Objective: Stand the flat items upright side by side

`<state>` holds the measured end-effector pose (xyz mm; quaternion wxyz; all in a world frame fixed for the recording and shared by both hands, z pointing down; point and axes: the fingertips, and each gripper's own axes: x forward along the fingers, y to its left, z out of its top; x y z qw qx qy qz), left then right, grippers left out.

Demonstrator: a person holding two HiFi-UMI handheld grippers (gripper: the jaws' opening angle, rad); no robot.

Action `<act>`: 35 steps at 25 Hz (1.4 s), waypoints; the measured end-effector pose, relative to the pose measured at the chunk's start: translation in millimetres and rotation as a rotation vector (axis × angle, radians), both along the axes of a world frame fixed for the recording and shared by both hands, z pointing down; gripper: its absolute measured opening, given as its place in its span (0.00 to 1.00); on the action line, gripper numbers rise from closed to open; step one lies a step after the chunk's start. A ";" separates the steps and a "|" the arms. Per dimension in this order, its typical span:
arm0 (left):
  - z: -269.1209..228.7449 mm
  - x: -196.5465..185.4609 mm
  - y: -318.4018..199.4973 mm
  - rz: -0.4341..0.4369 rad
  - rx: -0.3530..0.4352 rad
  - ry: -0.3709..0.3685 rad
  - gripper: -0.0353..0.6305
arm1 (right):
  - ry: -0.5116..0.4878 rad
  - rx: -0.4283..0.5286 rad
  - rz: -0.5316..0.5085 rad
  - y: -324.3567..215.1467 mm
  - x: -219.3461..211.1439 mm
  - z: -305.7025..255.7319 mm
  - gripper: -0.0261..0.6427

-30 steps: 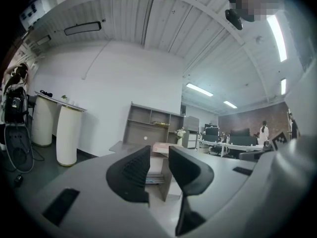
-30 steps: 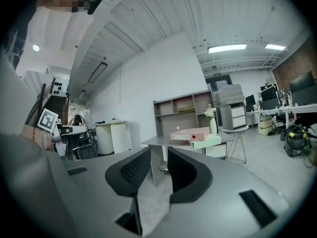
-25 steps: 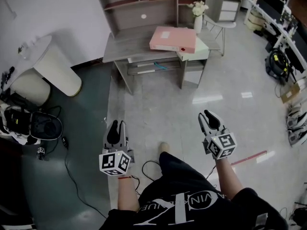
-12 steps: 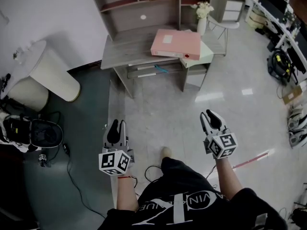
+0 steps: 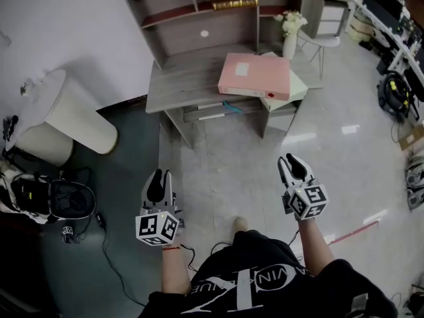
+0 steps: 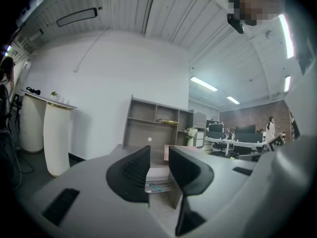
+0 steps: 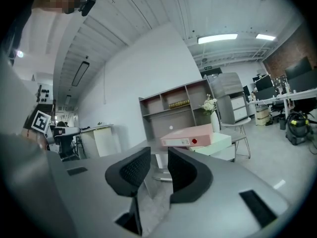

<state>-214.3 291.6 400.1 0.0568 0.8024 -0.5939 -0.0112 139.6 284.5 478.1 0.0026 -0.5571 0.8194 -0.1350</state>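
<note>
Flat pink cardboard binder (image 5: 254,75) lay atop pale green binder (image 5: 293,89), well ahead; right gripper (image 5: 289,163) nearer than left gripper (image 5: 159,179), both empty, jaws slightly apart.

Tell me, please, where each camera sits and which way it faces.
Head view: on the person's head, looking steeply down at the desk and the binder; shows both forearms, the left gripper and the right gripper.
Left gripper view: on the left gripper, facing the desk and shelf along its parted, empty jaws.
Right gripper view: on the right gripper, facing the desk along its parted, empty jaws.
Shared: head and right gripper views both show the binder.
</note>
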 end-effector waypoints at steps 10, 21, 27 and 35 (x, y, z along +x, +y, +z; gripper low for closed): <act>4.3 -6.7 -54.1 0.012 -0.007 -0.012 0.21 | -0.005 -0.008 -0.011 -49.7 -13.9 9.7 0.22; -11.2 25.8 -87.4 0.083 0.032 -0.012 0.21 | -0.012 0.002 0.044 -53.8 15.4 3.6 0.22; -12.8 36.1 -94.5 0.101 0.023 -0.015 0.21 | -0.021 -0.012 0.058 -53.3 24.5 5.7 0.22; 11.1 33.1 -114.4 0.088 -0.045 -0.012 0.21 | -0.028 -0.057 0.057 -68.6 21.5 26.3 0.23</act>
